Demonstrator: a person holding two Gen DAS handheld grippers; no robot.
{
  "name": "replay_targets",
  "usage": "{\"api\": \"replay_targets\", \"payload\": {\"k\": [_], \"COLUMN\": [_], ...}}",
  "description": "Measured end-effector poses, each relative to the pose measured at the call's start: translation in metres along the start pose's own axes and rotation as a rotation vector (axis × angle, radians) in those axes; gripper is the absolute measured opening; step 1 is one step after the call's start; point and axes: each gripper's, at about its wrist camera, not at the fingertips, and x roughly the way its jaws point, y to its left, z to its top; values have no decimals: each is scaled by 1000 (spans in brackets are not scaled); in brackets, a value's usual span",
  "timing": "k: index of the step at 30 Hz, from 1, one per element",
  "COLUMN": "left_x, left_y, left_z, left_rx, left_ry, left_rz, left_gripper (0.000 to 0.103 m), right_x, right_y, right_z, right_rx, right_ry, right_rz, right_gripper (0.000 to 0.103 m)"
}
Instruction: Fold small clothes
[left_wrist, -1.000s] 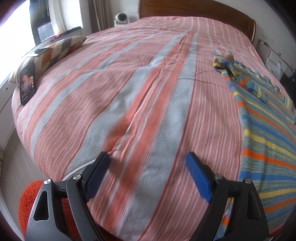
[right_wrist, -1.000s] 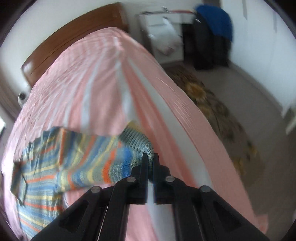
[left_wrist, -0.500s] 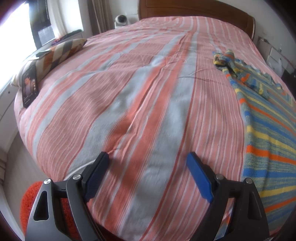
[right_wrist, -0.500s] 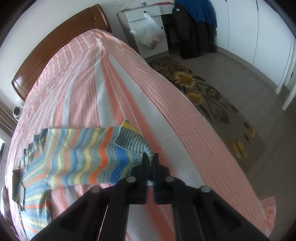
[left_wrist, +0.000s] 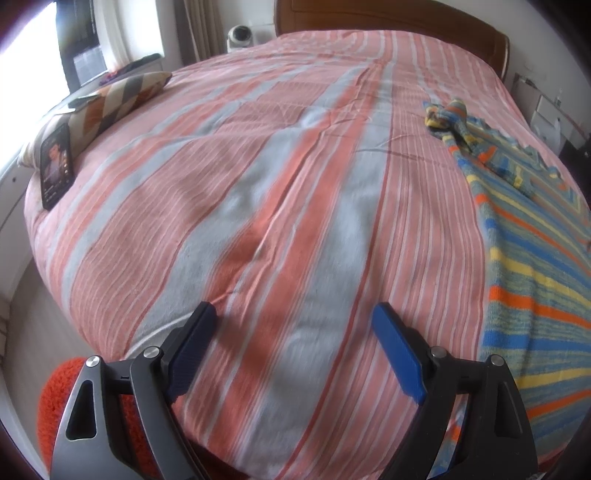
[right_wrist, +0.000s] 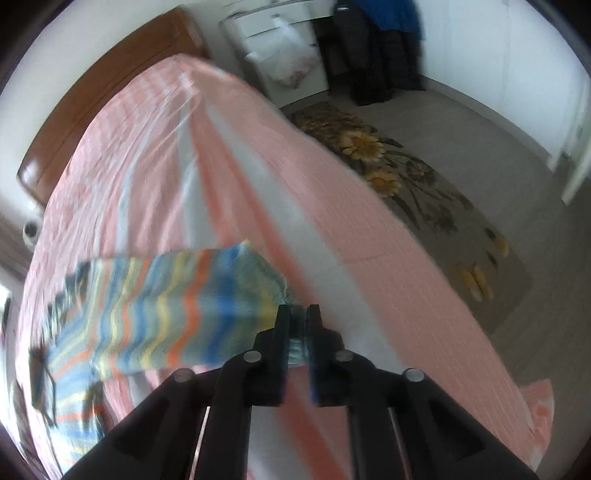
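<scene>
A small striped knit sweater (left_wrist: 532, 258) in blue, yellow and orange lies on the right side of the bed, one sleeve reaching toward the headboard. In the right wrist view my right gripper (right_wrist: 297, 312) is shut on the sweater's (right_wrist: 166, 306) edge and holds that part lifted above the bedspread. My left gripper (left_wrist: 293, 319) is open and empty, low over the bed's near edge, left of the sweater.
The bed has a pink, orange and grey striped bedspread (left_wrist: 258, 166) and a wooden headboard (left_wrist: 388, 14). A patterned pillow (left_wrist: 110, 99) and a phone (left_wrist: 55, 166) lie at the left edge. A flowered rug (right_wrist: 417, 192) and white drawers (right_wrist: 280, 48) lie beyond the right side.
My right gripper has lifted and pulled the held sweater edge, and its view is blurred by motion. My left gripper has stayed open and shifted only slightly.
</scene>
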Motion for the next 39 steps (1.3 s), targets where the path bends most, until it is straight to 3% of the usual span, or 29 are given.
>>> {"api": "replay_targets", "payload": {"k": [4,8,11,15,23,25,27,32,34,36,39], "left_x": [0,0,0,0,2,2,2,3,3,4,4], "left_y": [0,-2,-3,-3,-5,-5,-5,-5,-5,-5,-5], "left_z": [0,-2,-2,-4,-4,-4,-4,-2,-2,-2,-1], "left_rx": [-1,0,4,13,17,20,21,20,19,20,21], "left_ry": [-1,-4,-8,-13,-16,-18,-18,-17,-17,-17,-17], "left_rz": [3,15,25,33,61,65,67,65,65,66,65], "left_gripper": [88,89,90,92,95,95,95,96,96,96,96], "right_x": [-21,-28,-12,7,16,17,19,27,25,21,15], "right_y": [-27,-17,-5,1,31,35,33,30,18,7,3], "right_z": [-1,-27,-45,-46,-10,-7,-7,-9,-9,-7,-4], "right_rx": [83,37,-56,-111,-99,-85,-54,36,139,216,209], "right_ry": [-26,67,115,45,-41,-42,-25,0,-11,-25,-3], "right_rz": [95,347,308,254,346,375,411,456,525,597,587], "right_gripper": [16,17,17,15,18,21,31,33,33,42,43]}}
